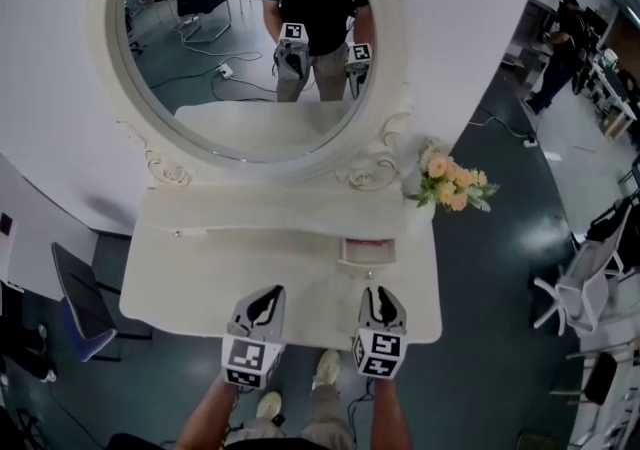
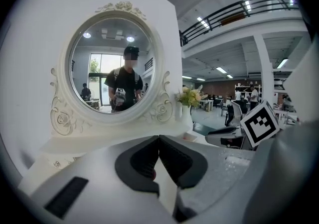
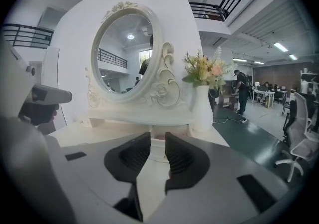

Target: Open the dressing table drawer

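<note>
Facing the mirror [image 1: 250,38], both grippers hover over the near edge of the table [image 1: 190,278]. The drawer [image 1: 368,251] sits below the mirror's lower-right scroll and stands a little proud of its shelf, with a reddish inside showing. Its front runs crosswise, parallel to that edge. It lies straight ahead of the right gripper [image 1: 381,298], the nearer one, whose jaws are slightly spread with nothing between them. The left gripper [image 1: 265,300], below the mirror's middle, has its jaws pressed together and holds nothing. Any further pull would likely run straight back from the mirror.
</note>
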### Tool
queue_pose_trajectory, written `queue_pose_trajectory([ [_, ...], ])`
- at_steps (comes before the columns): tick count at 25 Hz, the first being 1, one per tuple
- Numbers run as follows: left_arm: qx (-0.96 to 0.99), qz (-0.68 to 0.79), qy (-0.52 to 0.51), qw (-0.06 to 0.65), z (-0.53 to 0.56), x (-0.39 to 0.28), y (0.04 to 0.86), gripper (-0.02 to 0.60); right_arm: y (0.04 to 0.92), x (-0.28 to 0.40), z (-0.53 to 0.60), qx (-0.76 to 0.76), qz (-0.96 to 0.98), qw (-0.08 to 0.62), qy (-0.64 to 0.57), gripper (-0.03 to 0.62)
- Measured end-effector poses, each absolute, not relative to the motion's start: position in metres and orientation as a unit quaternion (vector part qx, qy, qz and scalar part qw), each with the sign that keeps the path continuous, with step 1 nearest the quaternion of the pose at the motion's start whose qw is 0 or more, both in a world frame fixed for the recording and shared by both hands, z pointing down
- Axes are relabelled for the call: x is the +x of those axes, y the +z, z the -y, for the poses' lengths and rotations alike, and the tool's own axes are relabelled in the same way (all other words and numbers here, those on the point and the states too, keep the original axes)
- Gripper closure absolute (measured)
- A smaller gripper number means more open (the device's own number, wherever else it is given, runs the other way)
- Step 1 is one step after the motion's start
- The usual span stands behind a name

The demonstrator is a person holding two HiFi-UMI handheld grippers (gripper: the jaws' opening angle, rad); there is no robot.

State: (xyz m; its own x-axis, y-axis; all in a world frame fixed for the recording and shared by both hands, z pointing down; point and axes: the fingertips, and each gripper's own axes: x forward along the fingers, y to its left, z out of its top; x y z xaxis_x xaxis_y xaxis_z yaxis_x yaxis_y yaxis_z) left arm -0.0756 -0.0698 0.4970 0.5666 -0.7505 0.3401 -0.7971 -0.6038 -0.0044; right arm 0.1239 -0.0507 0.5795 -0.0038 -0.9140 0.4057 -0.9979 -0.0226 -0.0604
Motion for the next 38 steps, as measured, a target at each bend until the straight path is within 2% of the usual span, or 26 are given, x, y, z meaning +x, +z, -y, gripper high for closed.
queue_pose_trajectory([
  [19, 0.903, 0.414, 0.110, 0.031, 0.003, -0.126, 0.426, 0.578, 0.461, 0.055, -0.035, 0.710, 0.692, 0.090, 0.091, 0.517],
  [38, 0.919, 0.385, 0.090, 0.011, -0.054, -0.162, 0.399, 0.578, 0.416, -0.002, -0.114, 0.724, 0.683, 0.081, 0.054, 0.579],
])
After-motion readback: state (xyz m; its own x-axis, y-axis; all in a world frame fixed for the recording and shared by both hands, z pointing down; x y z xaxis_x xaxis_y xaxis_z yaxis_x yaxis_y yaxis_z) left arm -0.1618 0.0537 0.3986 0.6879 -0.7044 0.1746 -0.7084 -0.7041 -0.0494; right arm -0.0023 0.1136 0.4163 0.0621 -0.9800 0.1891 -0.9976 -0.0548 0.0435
